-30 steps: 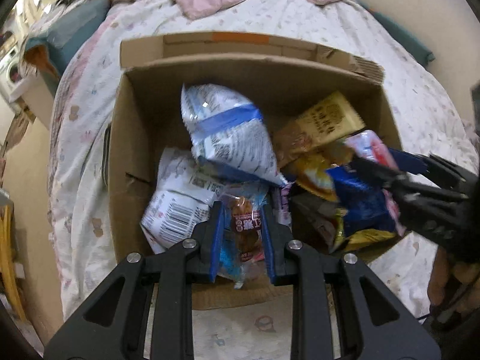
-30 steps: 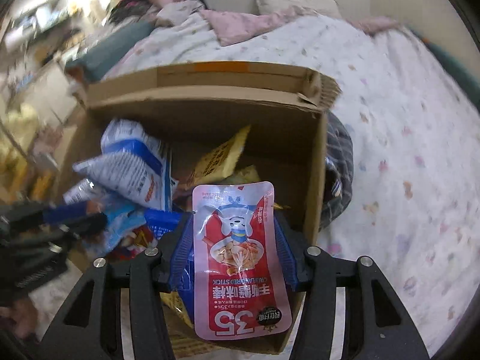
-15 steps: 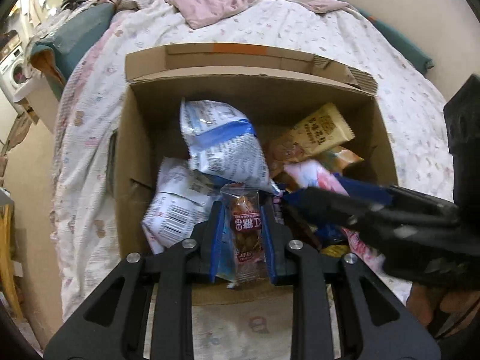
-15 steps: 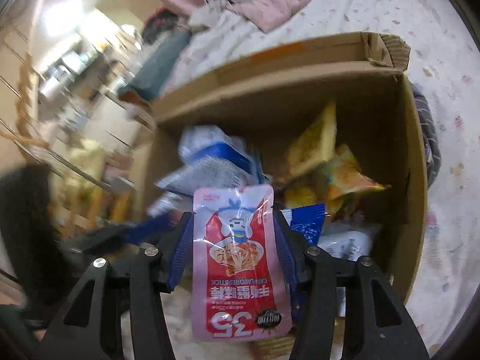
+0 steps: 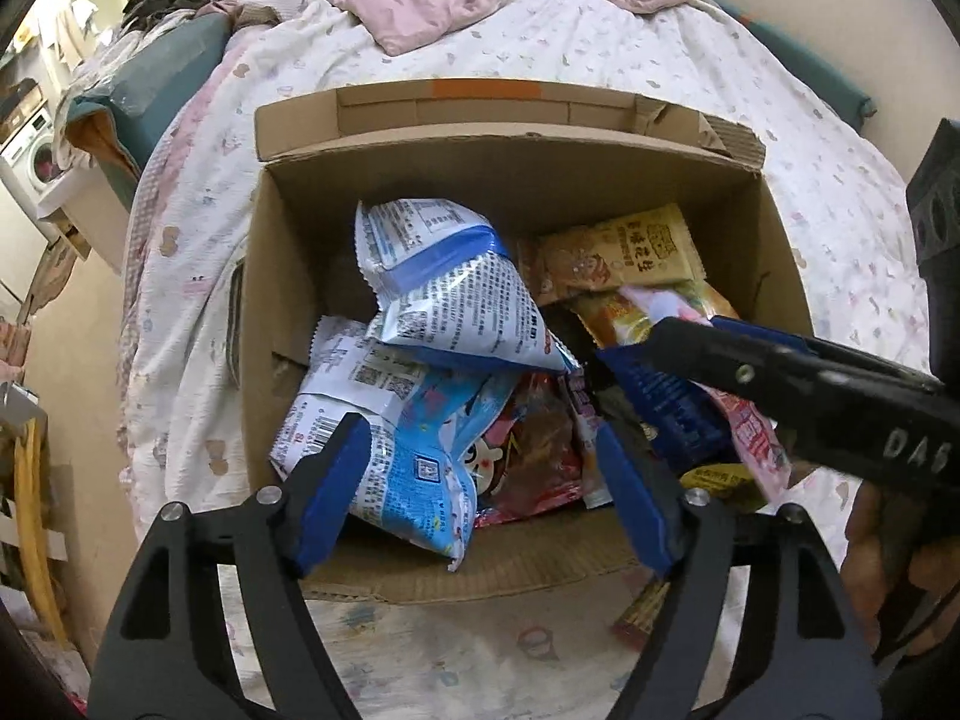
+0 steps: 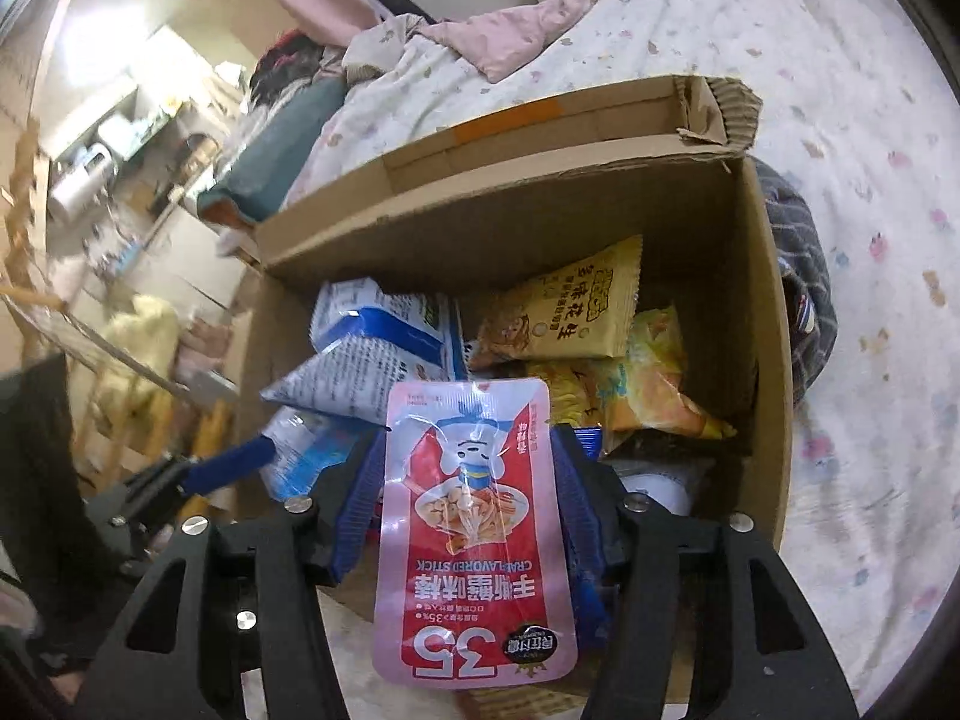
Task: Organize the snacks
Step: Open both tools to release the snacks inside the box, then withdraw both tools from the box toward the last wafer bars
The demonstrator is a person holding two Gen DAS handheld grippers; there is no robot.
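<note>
An open cardboard box [image 5: 288, 276] stands on the bed, holding several snack packets. My left gripper [image 5: 480, 480] hovers over its near edge with jaws opening wide. Nothing is pinched: a small red packet [image 5: 534, 456] and a light blue packet [image 5: 414, 468] lie loose in the box below the gap. My right gripper [image 6: 468, 480] reaches into the box [image 6: 762, 360] from the right. A pink and red crab stick pouch [image 6: 474, 540] is upright between its blue pads, and the jaws are opening. From the left wrist, that right gripper [image 5: 648, 354] is over the box's right half.
A big white and blue bag [image 5: 456, 294] and a yellow peanut packet [image 5: 624, 252] lean at the back of the box. A loose snack [image 5: 642, 612] lies on the quilt before the box. A plaid cloth [image 6: 804, 276] is beside the box's right wall. A hand [image 5: 888, 540] holds the right gripper.
My left gripper has opened wide and let the small red packet fall into the box. The right gripper rolled and swung leftward over the box, with the crab stick pouch between its pads.
</note>
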